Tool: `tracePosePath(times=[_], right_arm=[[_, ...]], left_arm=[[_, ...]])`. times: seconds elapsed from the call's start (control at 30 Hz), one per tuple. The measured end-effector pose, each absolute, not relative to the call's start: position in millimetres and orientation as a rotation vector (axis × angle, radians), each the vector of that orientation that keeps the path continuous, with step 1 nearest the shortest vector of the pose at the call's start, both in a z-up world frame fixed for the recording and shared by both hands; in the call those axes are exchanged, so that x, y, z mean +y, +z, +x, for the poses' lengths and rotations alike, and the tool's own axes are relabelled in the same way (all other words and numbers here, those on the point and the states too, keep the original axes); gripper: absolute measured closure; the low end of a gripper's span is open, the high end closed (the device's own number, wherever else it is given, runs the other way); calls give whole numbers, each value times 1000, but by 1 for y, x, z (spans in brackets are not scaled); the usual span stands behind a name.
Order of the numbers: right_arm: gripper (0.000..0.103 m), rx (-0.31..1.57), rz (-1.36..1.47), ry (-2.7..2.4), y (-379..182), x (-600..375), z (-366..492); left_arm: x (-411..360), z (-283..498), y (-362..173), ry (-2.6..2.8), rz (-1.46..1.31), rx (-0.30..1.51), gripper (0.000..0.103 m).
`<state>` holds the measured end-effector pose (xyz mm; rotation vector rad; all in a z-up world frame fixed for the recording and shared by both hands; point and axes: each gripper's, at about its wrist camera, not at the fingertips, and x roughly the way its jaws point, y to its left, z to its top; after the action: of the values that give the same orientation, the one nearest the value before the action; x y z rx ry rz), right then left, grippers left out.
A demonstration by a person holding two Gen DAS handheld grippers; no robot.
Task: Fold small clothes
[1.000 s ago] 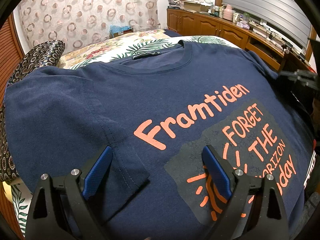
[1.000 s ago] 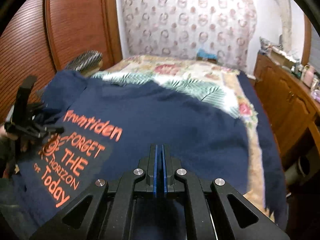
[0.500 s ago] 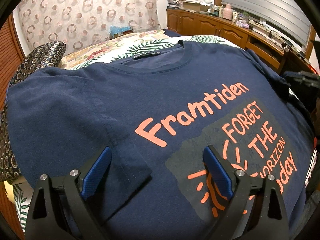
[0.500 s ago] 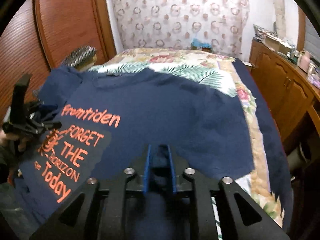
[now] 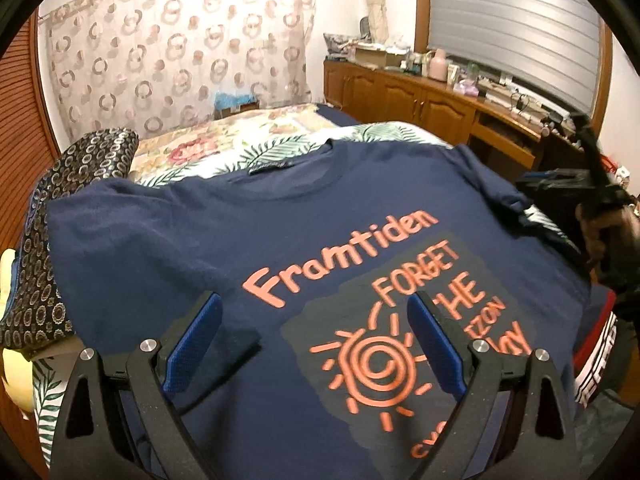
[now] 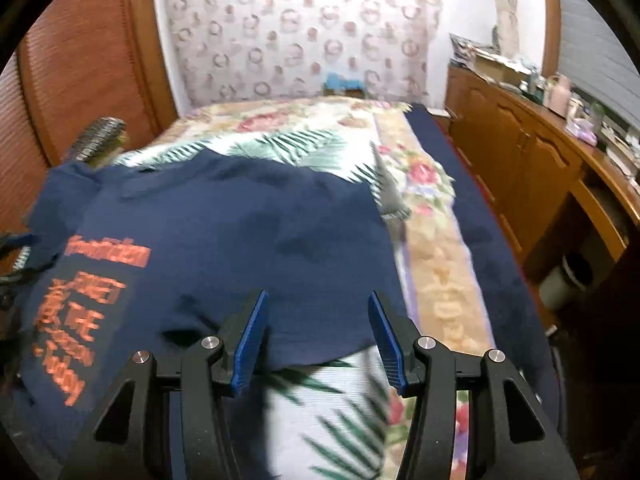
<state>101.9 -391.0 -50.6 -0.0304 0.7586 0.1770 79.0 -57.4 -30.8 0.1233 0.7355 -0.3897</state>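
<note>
A navy T-shirt (image 5: 224,240) with orange print lies face up on the bed, its collar toward the far end. My left gripper (image 5: 314,334) hovers open above the printed chest, nothing between its blue pads. In the right wrist view the same T-shirt (image 6: 248,232) spreads to the left, its right edge lying loose on the leaf-print sheet. My right gripper (image 6: 316,336) is above that edge, its jaws opening, and the pads touch no cloth. That right gripper (image 5: 576,188) also shows at the right rim of the left wrist view, held by a hand.
The bed (image 6: 436,264) has a floral cover and a navy strip along its right side. A patterned pillow (image 5: 76,168) lies at the left. A wooden cabinet (image 5: 420,104) with clutter on top runs along the right wall. A curtain (image 5: 180,52) hangs behind the bed.
My right gripper went from shut on the shirt's edge to open, and the cloth dropped onto the sheet. My left gripper rose and drew back a little, still open.
</note>
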Motion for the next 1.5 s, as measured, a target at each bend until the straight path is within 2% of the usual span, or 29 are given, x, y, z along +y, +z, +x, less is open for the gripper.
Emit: tracePosePath(times=[0.33,0.43,0.5,0.6,0.67,0.8,1.03,1.23,1.3,1.37,1.5], right_arm=[[49,830,83,190,-66,-417,130],[57,826,93,202,-62,-425,131],[65,819,87,198,-63,-426,129],[93,802,48,160,-61,-427,126],[97,789,3,145,-58,-423,122],[98,735,-15,155,-47,-412,114],[98,592,-72,303,3,-353,102],[97,567,-97,499,29,-287,101],[81,563,-110,517,33,-273,98],[72,558,-127,512,34,-266,95],[71,572,-153,475,24,-275,95]], left_arm=[[-61,68,-23,-411,107,711,9],[-61,67,-24,-410,106,713,9],[-61,68,-26,-409,104,715,9],[-61,67,-28,-407,103,719,9],[-61,67,-27,-403,106,719,9],[-59,65,-27,-392,105,711,9],[-52,64,-24,-376,90,699,9],[-43,62,-22,-365,70,691,9],[-41,61,-21,-360,66,688,9],[-39,61,-20,-359,62,686,9],[-36,61,-21,-358,48,684,9]])
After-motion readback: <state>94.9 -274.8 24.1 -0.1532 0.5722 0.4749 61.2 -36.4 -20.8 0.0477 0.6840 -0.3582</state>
